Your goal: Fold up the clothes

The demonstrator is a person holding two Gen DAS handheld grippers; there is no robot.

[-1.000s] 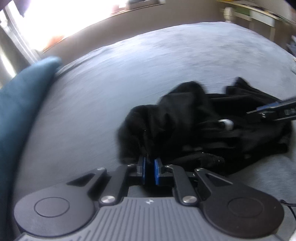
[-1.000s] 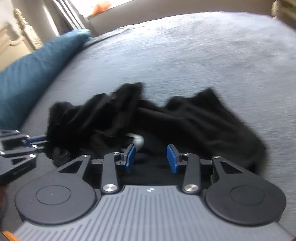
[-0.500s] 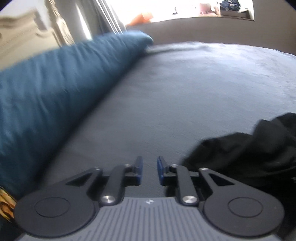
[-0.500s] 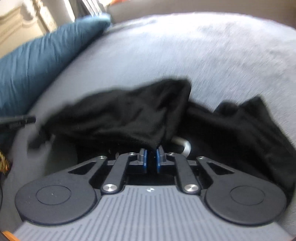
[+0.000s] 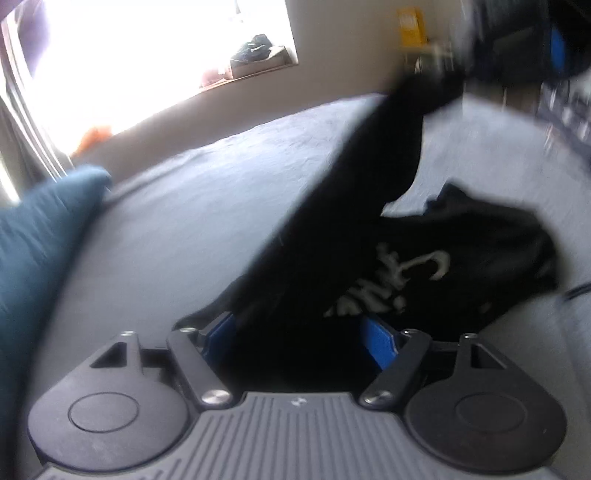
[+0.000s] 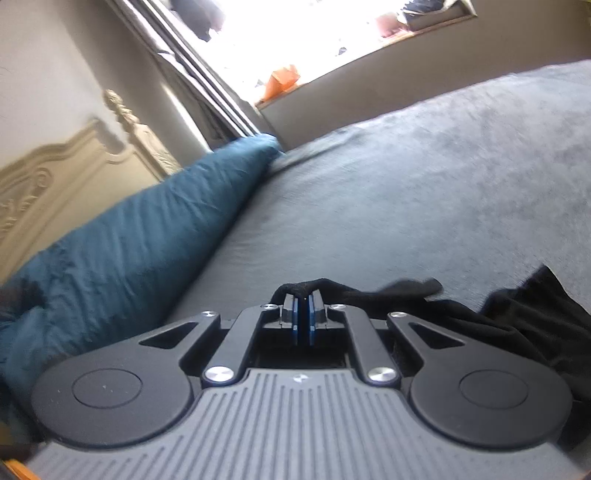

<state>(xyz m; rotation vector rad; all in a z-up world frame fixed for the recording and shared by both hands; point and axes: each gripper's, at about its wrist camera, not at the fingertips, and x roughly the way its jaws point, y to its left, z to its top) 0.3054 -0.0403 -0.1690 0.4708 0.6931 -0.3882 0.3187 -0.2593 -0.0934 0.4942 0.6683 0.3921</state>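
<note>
A black garment (image 5: pixel 461 243) with white lettering lies crumpled on the grey bed (image 5: pixel 207 206). In the left wrist view my left gripper (image 5: pixel 301 332) is open, its blue pads wide apart, with black cloth lying between them. A strip of the garment stretches up and right to my right gripper (image 5: pixel 554 44), blurred at the top right. In the right wrist view my right gripper (image 6: pixel 303 308) is shut on a fold of the black garment (image 6: pixel 517 325), which hangs down to the right, lifted above the bed (image 6: pixel 424 184).
A teal pillow (image 6: pixel 129 251) lies along the bed's left side, also in the left wrist view (image 5: pixel 37 236). A cream carved headboard (image 6: pixel 55 173) stands behind it. A bright window (image 6: pixel 314 33) and sill are beyond the bed. Furniture stands at far right (image 5: pixel 561 107).
My right gripper closed on the garment and lifted it up off the bed. My left gripper opened wide and swung back toward the garment, which now lies between its pads.
</note>
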